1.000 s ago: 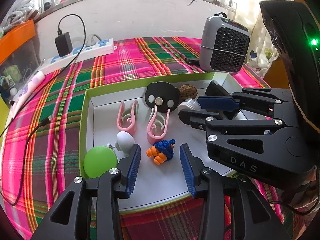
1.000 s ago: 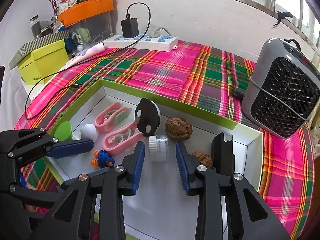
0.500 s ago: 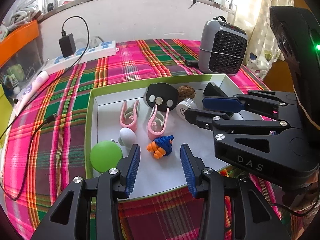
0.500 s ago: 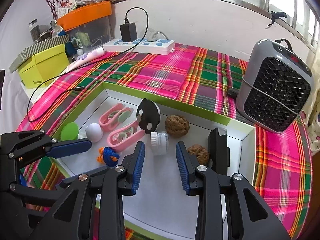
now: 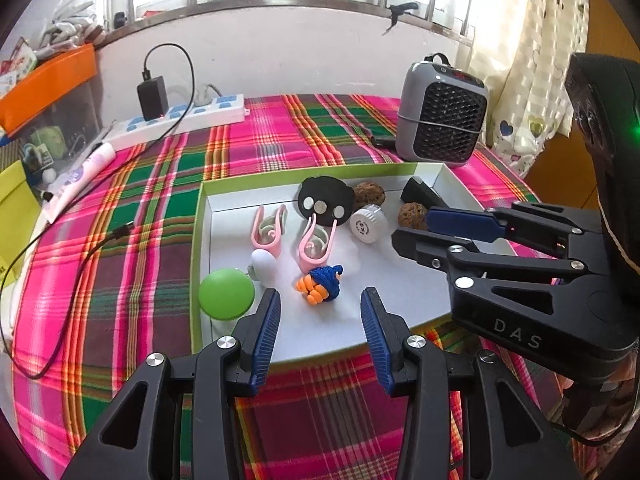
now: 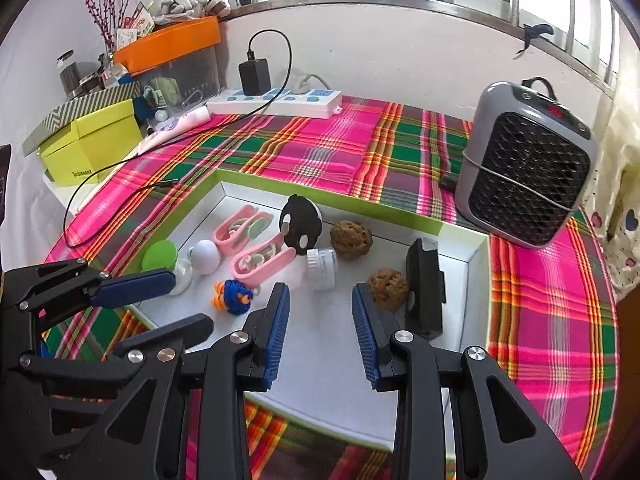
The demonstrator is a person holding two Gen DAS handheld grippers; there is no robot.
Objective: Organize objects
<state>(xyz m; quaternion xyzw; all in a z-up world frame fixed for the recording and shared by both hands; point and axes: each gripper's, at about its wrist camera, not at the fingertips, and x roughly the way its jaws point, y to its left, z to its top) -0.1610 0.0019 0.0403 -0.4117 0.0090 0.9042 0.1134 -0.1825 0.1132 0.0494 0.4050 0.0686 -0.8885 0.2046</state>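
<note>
Left to right across the green-rimmed shallow box [image 5: 198, 240], which sits on a plaid tablecloth [image 5: 132, 208] and gathers the task's small items on its white floor. At the left wall, a green round cap [image 5: 226, 294] lies against the rim, with a white ball [image 5: 264, 264] just beside it. Next come two pink clips [image 5: 269, 232] [image 5: 316, 246], side by side with their open ends toward the far wall. In front of them rests a blue-and-orange knitted toy [image 5: 322, 286], directly ahead of the left gripper [image 5: 320, 320], whose fingers are spread wide and hold nothing; it hangs over the near rim, probably lined up on the toy as a candidate pick. Behind the clips a black disc with three round studs [image 5: 325, 200] leans upright, a walnut [image 5: 369, 196] touching its right side. A white ribbed cap [image 5: 368, 224] lies on its side near the centre. Further right, a second walnut [image 6: 387, 288] sits just beside a black rectangular block [image 6: 424, 284] standing on end near the right wall. The right gripper [image 6: 320, 328] hovers over the near part of the box, fingers parted and empty, pointed between the white cap and that walnut. Outside the box, a grey fan heater [image 6: 524, 176] stands at the far right and a white power strip [image 6: 276, 100] by the wall.
</note>
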